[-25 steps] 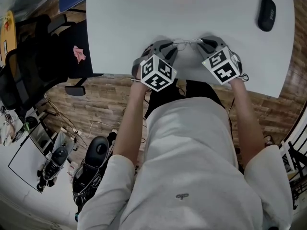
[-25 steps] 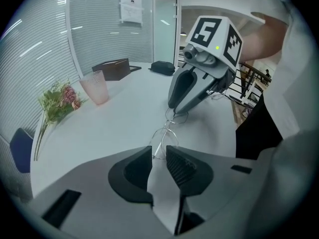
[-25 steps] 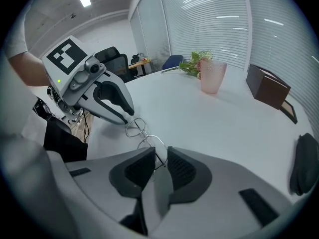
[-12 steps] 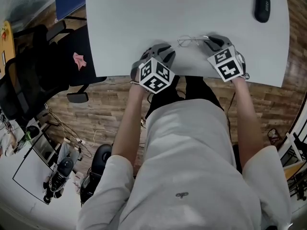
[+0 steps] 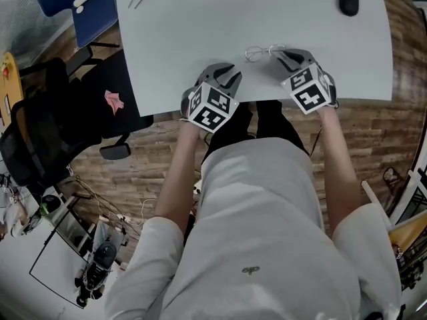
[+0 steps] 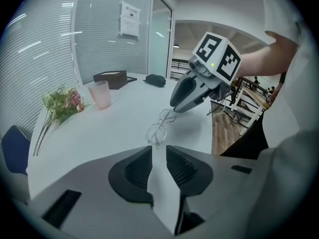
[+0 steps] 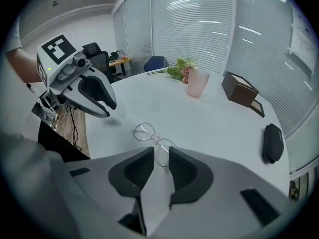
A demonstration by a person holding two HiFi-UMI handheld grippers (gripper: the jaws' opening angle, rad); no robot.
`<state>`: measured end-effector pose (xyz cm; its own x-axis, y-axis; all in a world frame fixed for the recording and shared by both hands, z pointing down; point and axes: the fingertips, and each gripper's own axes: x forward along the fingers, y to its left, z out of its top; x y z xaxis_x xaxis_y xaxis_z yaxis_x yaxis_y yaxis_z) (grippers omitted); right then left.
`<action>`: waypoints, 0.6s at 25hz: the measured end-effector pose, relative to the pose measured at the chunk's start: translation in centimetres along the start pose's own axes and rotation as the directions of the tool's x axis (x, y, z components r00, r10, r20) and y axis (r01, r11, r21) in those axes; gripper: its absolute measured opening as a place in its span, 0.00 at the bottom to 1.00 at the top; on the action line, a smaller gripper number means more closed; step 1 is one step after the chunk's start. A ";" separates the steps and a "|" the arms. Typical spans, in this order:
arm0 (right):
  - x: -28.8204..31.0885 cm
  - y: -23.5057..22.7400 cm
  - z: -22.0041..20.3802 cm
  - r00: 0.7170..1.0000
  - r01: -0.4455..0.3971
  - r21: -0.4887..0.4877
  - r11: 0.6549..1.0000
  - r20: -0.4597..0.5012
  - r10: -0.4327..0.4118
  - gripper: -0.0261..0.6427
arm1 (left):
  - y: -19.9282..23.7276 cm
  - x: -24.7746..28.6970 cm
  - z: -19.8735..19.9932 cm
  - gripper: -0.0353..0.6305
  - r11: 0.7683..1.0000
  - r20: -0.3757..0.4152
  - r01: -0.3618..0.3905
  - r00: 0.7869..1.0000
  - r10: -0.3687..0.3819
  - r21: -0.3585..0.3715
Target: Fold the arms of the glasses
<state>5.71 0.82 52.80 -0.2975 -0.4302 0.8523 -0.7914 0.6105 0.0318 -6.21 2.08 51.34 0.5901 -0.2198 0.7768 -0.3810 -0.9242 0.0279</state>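
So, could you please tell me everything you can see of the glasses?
The glasses are thin silver wire frames with clear rounded lenses, lying flat on the white table near its front edge. One end sits between the right gripper's jaws; the left gripper is clear of them.

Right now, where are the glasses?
Head view: the glasses rest on the table near its front edge, one end between the jaws of the right gripper; the left gripper sits apart to their left.

Thin wire-rim glasses (image 5: 255, 53) on table (image 5: 200, 32) nr front edge, one lens betw. right gripper (image 5: 275, 55) jaws.
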 end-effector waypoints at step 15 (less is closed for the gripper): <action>-8.1 2.0 0.7 0.982 0.126 0.144 0.981 0.125 -0.144 0.14 | -0.8 -4.2 4.3 0.18 0.990 0.188 0.067 0.981 -0.043 -0.126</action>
<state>6.13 5.03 45.62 -0.2447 -0.5937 0.7666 -0.8914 0.4489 0.0631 -5.31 2.37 45.34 0.7292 -0.2348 0.6428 -0.4271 -0.8900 0.1594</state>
